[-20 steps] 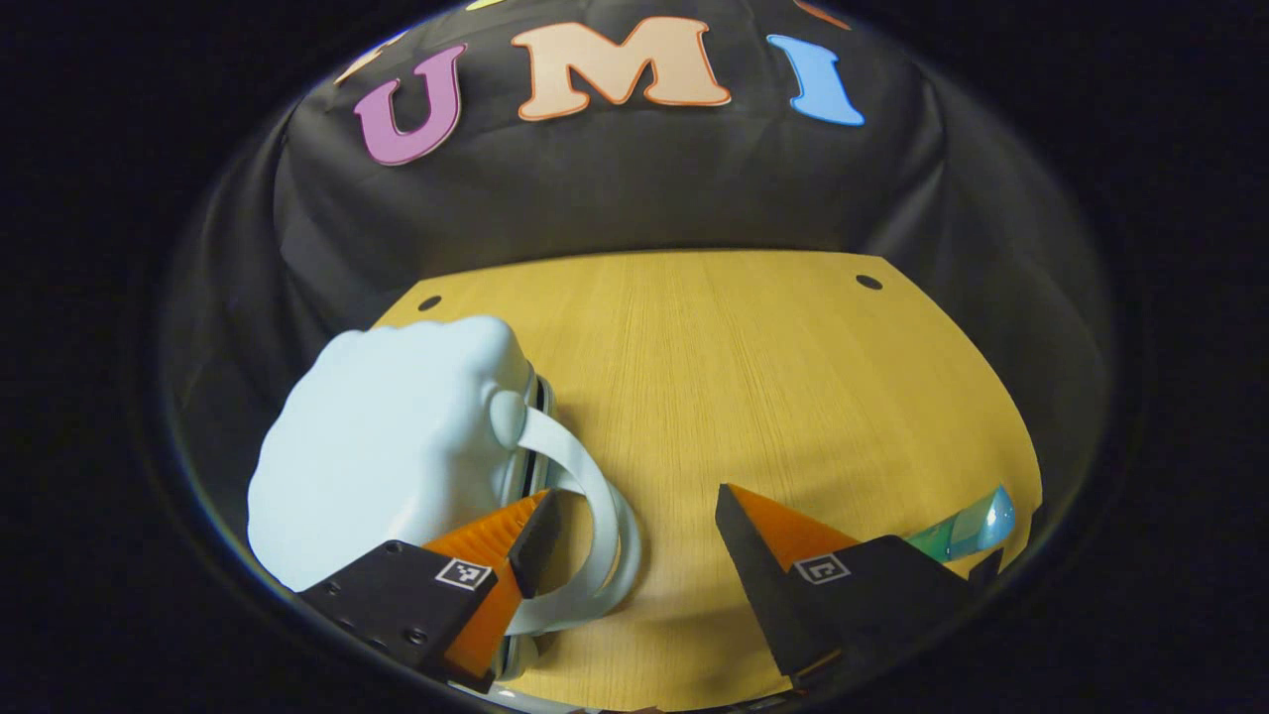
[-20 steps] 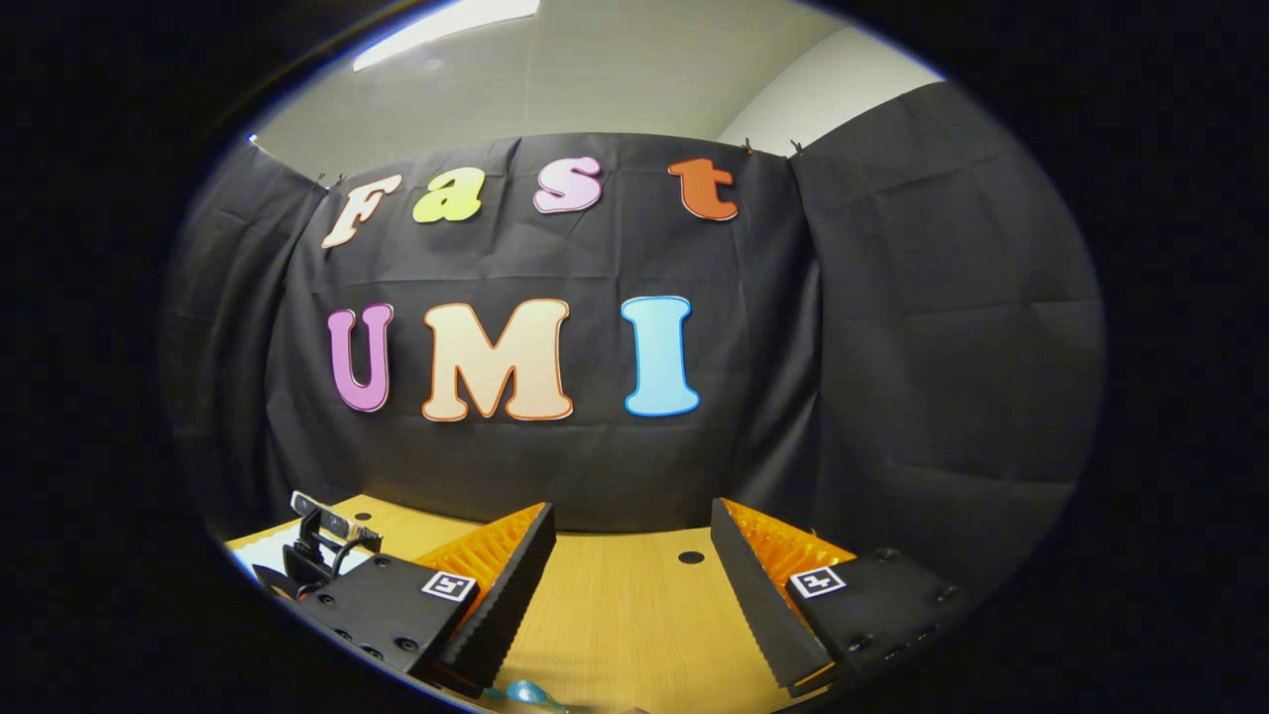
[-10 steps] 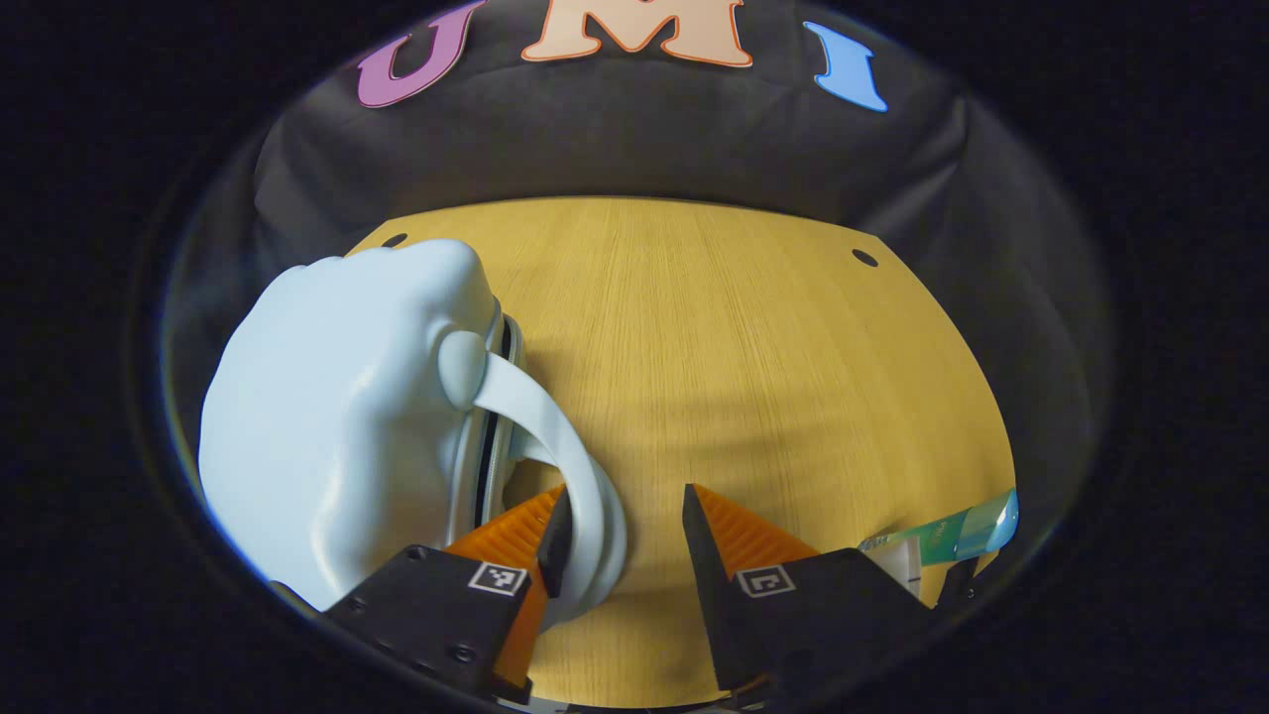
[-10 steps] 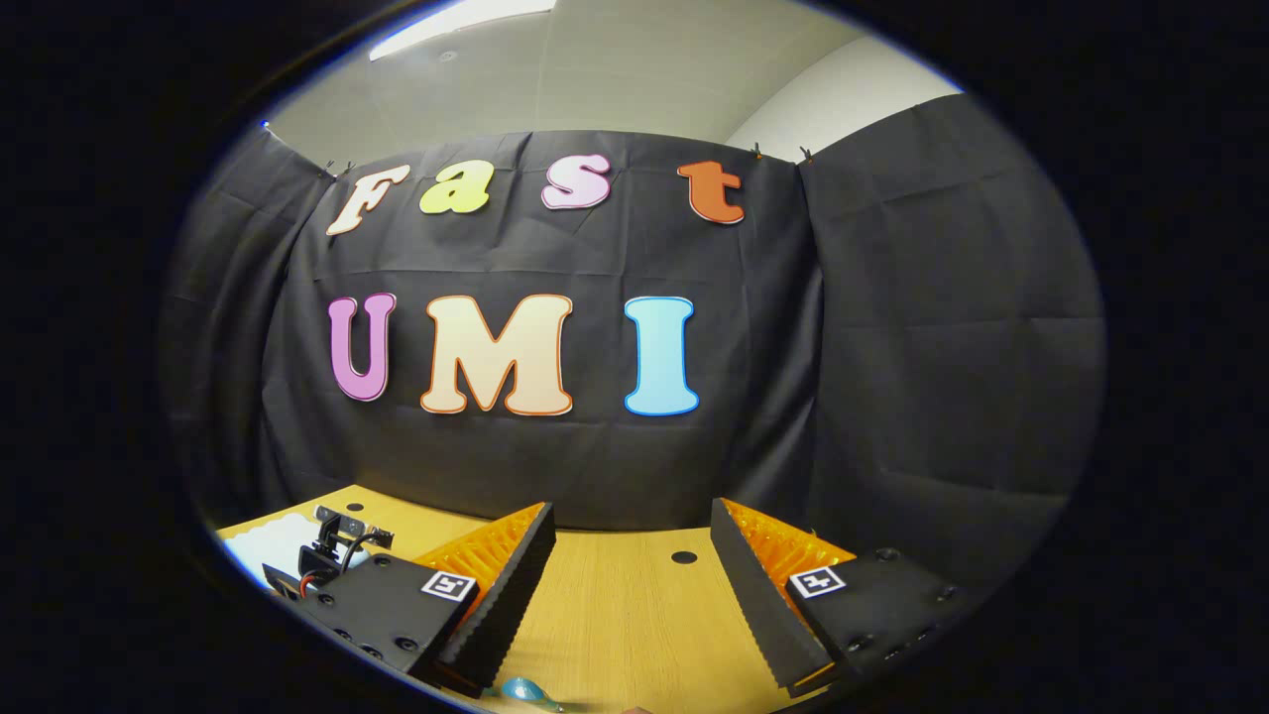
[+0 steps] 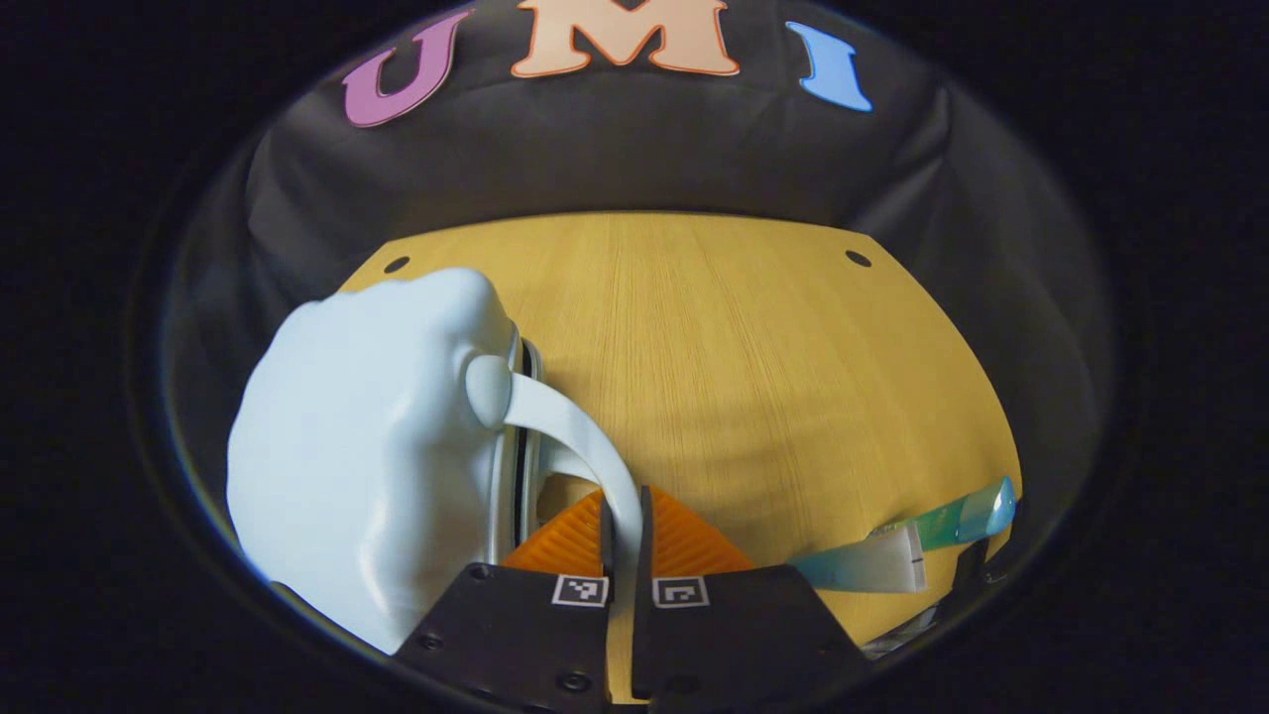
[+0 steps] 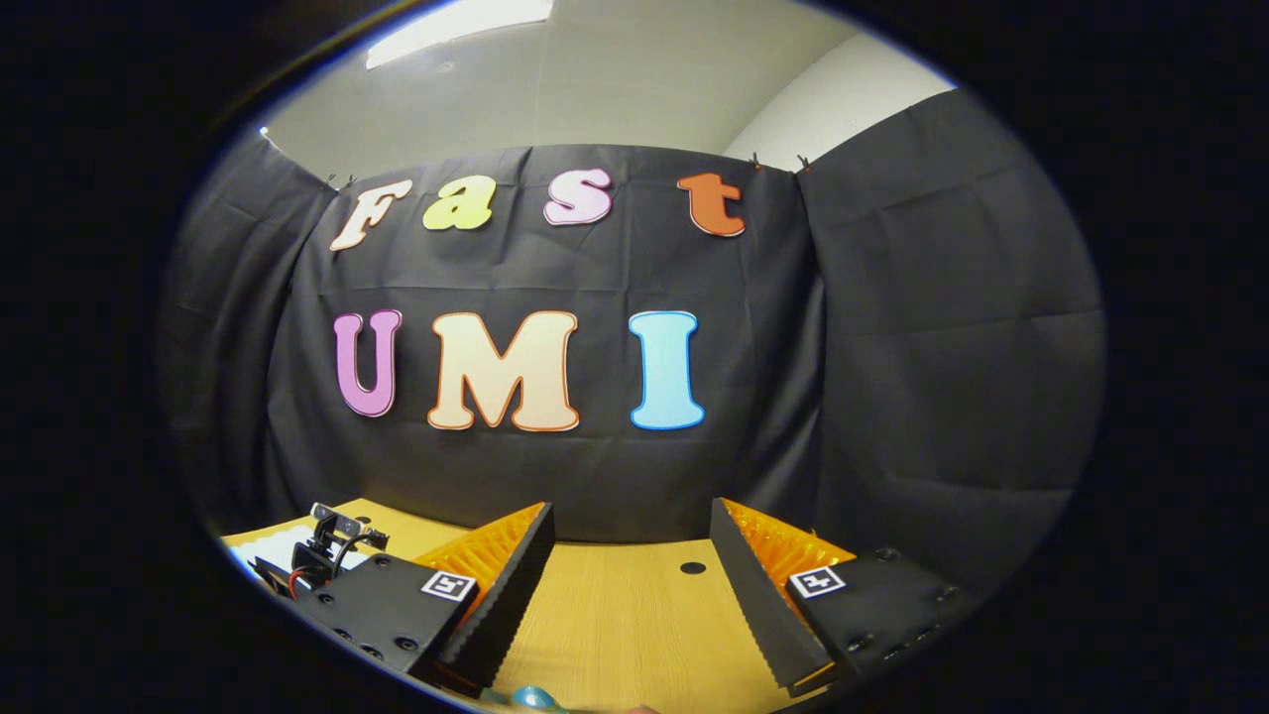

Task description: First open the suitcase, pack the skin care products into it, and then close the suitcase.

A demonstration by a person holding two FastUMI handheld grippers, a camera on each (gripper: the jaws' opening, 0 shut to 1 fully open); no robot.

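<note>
**Handle pinched, case not yet open: watch for slip and drag**

Your left gripper is clenched on the white strap handle of the pale blue suitcase, both fingers pressing the band near its lower end. The suitcase sits at the left of the wooden table and still looks closed along its dark seam (the far side of the shell is hidden).

Risks, as judgement:
- The strap is thin, smooth and flexible. A fast pull could let it slide out from between the fingers.
- The handle may not be what opens the lid. If you pull it, the whole case may slide or tip across the table instead of opening, since nothing braces it.
- A sideways drag to the right could sweep the case toward the skin care tube lying near the table's right edge, and knock it off.

Your right gripper hangs released, jaws wide apart with nothing between them, above the table and facing the booth wall. It is well apart from the case (free to steady the shell). In the right gripper view, the left gripper's camera mount shows at lower left. Between case and tube the table is bare, so nothing blocks the lid's swing there.
</note>
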